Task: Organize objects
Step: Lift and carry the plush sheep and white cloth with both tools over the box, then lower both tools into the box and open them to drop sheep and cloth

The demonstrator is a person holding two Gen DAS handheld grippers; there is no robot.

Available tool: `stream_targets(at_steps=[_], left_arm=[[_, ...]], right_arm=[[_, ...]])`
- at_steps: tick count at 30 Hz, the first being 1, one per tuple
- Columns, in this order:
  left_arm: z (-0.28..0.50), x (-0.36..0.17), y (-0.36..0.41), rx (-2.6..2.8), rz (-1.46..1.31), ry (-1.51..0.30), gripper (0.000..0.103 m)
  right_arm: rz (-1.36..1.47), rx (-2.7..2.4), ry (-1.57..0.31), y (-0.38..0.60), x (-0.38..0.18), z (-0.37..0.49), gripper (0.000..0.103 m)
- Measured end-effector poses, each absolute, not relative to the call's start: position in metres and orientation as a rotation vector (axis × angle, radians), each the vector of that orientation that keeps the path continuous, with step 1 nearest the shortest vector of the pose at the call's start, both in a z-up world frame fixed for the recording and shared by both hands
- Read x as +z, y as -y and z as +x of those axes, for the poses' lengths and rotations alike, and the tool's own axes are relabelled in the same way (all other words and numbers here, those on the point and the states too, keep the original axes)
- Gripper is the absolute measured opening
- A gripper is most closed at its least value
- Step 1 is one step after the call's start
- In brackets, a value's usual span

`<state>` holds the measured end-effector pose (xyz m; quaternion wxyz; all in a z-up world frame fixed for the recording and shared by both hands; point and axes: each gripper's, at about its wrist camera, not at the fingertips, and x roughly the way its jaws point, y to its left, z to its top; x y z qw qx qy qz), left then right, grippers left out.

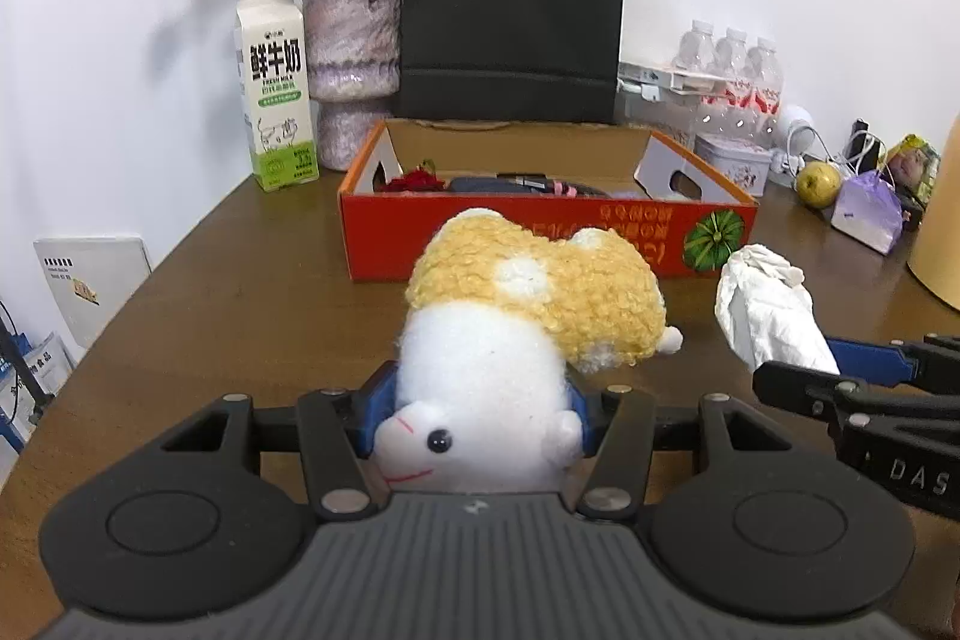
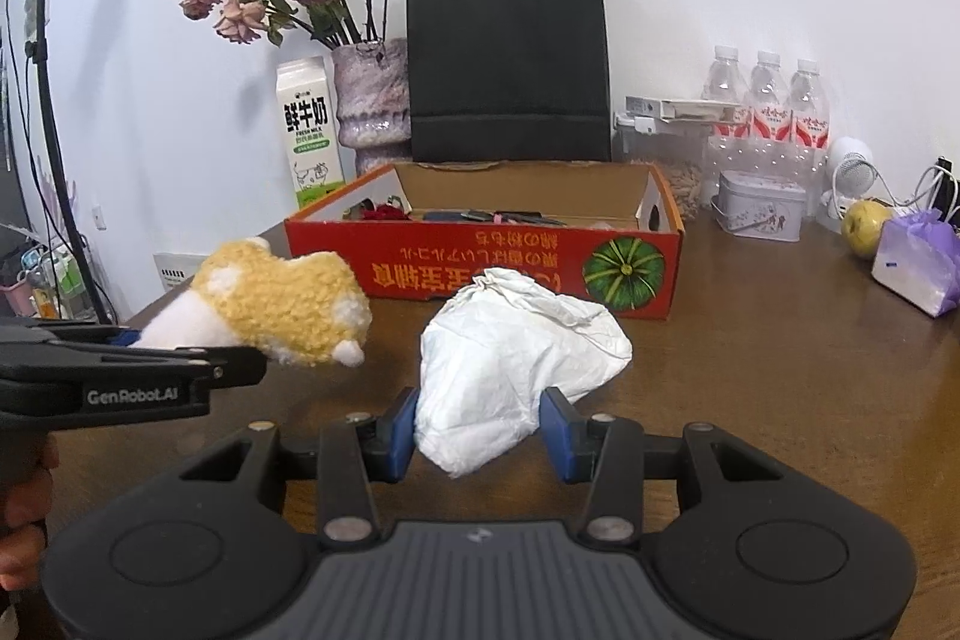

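I start with the brown tabletop [image 2: 780, 370], which carries everything. At the far wall stands a black paper bag [image 1: 510, 22], with a vase of dried roses [image 1: 351, 58] and a milk carton [image 1: 276, 94] to its left. Just in front of the bag lies the open orange cardboard box [image 2: 480, 259], its long axis running left to right across my view; a few dark items and a red rose rest inside.

My left tongs [image 1: 477, 415] are closed on a plush toy [image 1: 528, 316], gripping its white body so the yellow fleece end points toward the box. My right tongs [image 2: 477, 430] are clamped on a crumpled white paper bundle [image 2: 510, 358], the blue pads pressing into its near end.

I judge the box the goal: it sits straight ahead and far from both tongs, its near wall between each load and the opening, so each must rise over that wall. The paper looks closer to it.

The right view shows the plush clear of the tabletop; the left view shows its face and eye, hidden from the right.
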<state>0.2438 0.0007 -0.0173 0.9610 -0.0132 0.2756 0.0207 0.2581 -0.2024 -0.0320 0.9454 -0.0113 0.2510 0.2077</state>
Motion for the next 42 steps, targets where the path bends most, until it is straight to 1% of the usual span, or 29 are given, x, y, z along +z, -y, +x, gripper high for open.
stream_targets(at_steps=[12, 20, 42], left_arm=[[0.273, 0.004, 0.000, 0.065, -0.056, -0.522, 0.055], [0.298, 0.014, -0.002, 0.081, -0.082, -0.502, 0.055], [0.370, 0.016, -0.016, 0.094, -0.126, -0.499, 0.055]], right_arm=[[-0.042, 0.436, -0.467, 0.183, -0.008, 0.280, 0.042], [-0.023, 0.434, -0.456, 0.177, -0.002, 0.304, 0.042], [0.017, 0.415, -0.437, 0.172, 0.003, 0.377, 0.042]])
